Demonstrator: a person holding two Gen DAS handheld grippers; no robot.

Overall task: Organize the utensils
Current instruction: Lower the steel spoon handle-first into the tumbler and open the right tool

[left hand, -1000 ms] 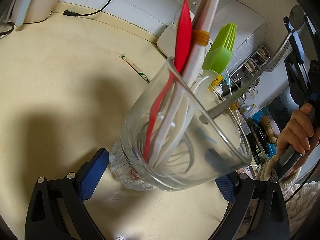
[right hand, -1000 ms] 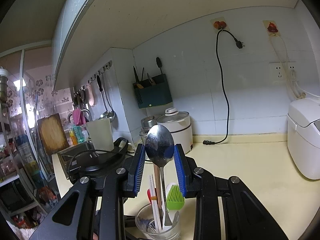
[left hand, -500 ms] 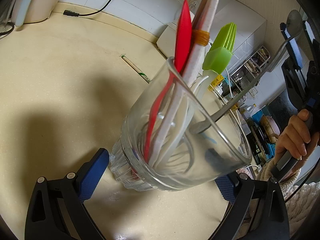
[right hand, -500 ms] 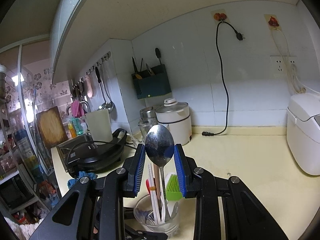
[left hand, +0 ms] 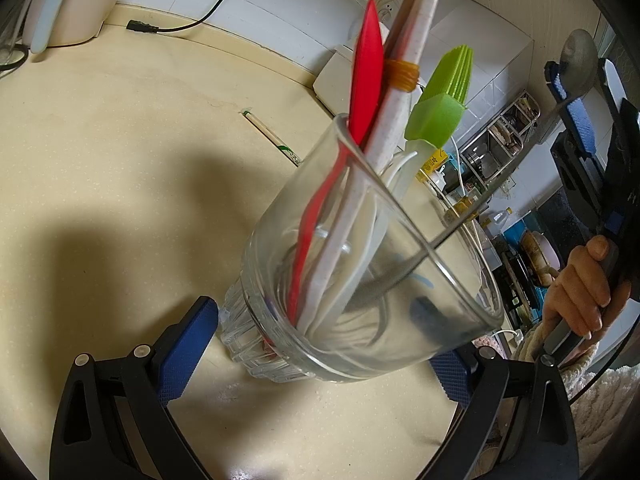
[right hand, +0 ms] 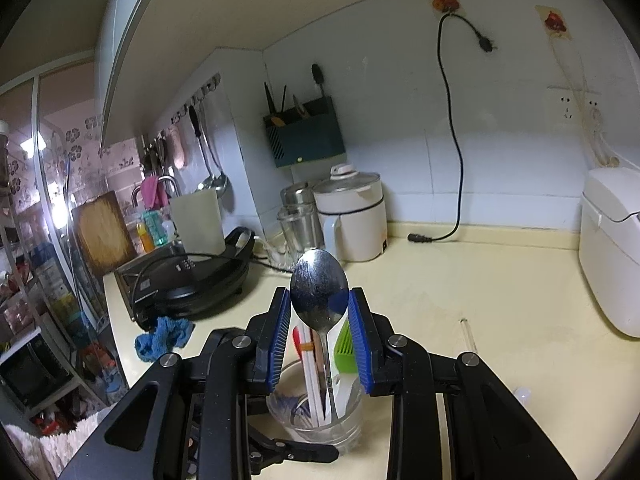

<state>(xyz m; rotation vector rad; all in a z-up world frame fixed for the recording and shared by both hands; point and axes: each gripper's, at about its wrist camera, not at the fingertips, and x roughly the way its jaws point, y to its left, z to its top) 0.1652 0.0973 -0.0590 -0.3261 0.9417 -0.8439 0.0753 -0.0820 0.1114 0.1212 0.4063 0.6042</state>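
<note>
A clear glass cup [left hand: 400,340] stands on the cream counter and holds a red spatula [left hand: 366,72], banded white chopsticks [left hand: 416,40] and a green silicone brush [left hand: 444,96]. The fingers of my left gripper [left hand: 320,360] stand on either side of the cup's base; whether they touch it does not show. My right gripper [right hand: 320,320] is shut on the bowl of a metal spoon [right hand: 320,288], above the cup [right hand: 352,416]. The spoon's handle [left hand: 460,228] slants down into the glass. The left wrist view shows the right gripper [left hand: 580,84] at the upper right.
A loose wrapped chopstick [left hand: 272,136] lies on the counter behind the cup. A white rice cooker [right hand: 612,248], a white pot [right hand: 352,216], a black griddle [right hand: 200,276], a blue cloth [right hand: 162,338] and a power cord [right hand: 420,237] ring the counter. A person's hand [left hand: 576,292] holds the right gripper.
The right gripper has tipped downward with the spoon, and the spoon's handle has slid deeper into the glass. The left gripper and the cup have kept still.
</note>
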